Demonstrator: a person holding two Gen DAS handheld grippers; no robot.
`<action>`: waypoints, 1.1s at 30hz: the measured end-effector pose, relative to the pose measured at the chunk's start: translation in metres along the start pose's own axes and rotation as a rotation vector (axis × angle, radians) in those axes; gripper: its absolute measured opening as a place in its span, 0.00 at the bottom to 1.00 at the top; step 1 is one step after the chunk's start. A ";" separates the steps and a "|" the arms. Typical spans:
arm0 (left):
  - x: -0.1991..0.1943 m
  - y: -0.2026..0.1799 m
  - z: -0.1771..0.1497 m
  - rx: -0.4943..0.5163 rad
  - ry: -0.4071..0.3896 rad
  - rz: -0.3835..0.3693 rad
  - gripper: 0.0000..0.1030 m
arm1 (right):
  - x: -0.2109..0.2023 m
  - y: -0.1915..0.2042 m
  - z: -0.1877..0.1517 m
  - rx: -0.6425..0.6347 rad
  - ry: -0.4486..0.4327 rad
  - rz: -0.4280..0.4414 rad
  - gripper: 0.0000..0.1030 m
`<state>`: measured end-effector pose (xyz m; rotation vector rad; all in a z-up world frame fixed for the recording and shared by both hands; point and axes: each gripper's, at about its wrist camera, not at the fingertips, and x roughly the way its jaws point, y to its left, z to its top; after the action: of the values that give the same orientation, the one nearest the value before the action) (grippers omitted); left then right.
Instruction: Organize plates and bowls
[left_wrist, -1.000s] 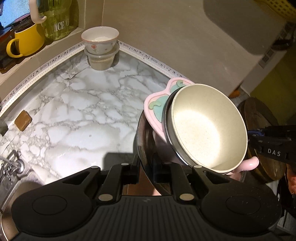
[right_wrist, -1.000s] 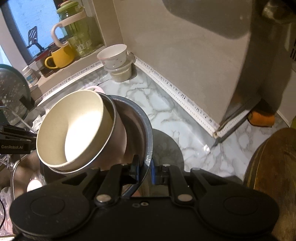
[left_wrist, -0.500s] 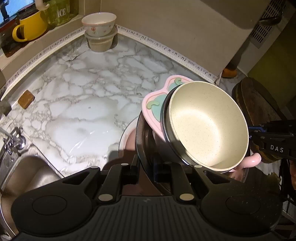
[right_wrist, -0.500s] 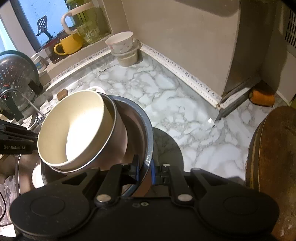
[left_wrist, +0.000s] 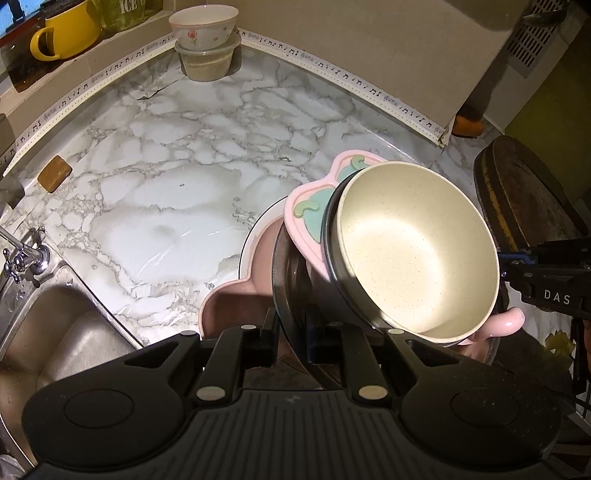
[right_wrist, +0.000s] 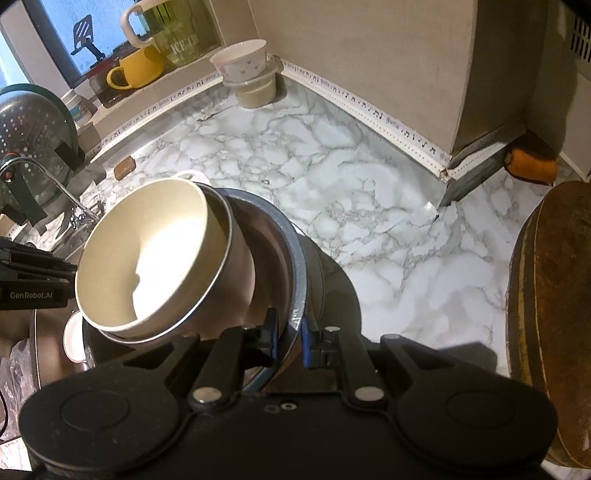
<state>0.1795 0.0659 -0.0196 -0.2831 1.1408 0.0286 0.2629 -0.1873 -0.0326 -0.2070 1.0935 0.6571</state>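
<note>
A marble-patterned countertop (left_wrist: 155, 199) fills a kitchen corner beside a steel sink (left_wrist: 62, 332). Above it, a stack of nested dishes hangs tilted between two handheld grippers. The left gripper (left_wrist: 291, 332) is clamped narrow on the near rim of a steel bowl (left_wrist: 291, 273); the right gripper (right_wrist: 290, 332) pinches the same bowl's opposite rim. Inside the steel bowl sit a pink plate (left_wrist: 306, 221) and, uppermost, a cream bowl (left_wrist: 413, 254). In the far corner, a floral bowl (left_wrist: 203, 27) rests on a plastic tub (left_wrist: 207, 62). A yellow mug (left_wrist: 66, 35) stands on the sill.
</note>
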 end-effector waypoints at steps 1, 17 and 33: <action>0.002 0.000 0.000 -0.001 0.000 0.003 0.12 | 0.002 0.000 0.000 0.001 0.003 0.001 0.12; 0.019 0.002 0.003 0.009 0.009 0.017 0.12 | 0.018 -0.005 -0.001 0.005 0.032 0.010 0.13; 0.037 0.006 0.001 0.017 0.022 0.023 0.12 | 0.030 -0.004 -0.007 0.010 0.050 0.006 0.14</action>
<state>0.1944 0.0675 -0.0536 -0.2558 1.1653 0.0365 0.2686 -0.1818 -0.0631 -0.2129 1.1457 0.6542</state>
